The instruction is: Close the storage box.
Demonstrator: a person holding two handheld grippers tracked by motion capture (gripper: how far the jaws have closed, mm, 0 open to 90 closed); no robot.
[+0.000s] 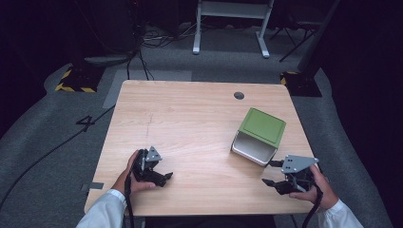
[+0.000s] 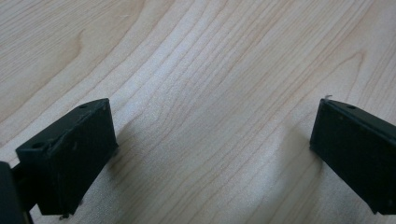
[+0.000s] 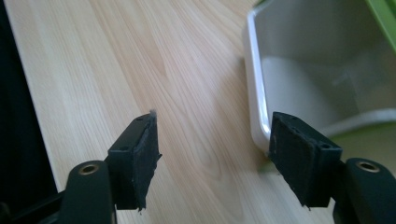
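Note:
A box with a green outside and a white inside lies on its side at the right of the wooden table, its open mouth facing the person. My right gripper is held just in front of that mouth, near the table's front right corner. In the right gripper view the box lies just beyond the right jaw, and the right gripper is open with bare wood between the jaws. My left gripper rests at the front left, open. The left gripper has its jaws wide apart over bare wood.
A round cable hole sits near the table's far edge. Behind the table are a white desk frame, floor cables and a yellow-and-black striped base. The left and middle of the tabletop are bare wood.

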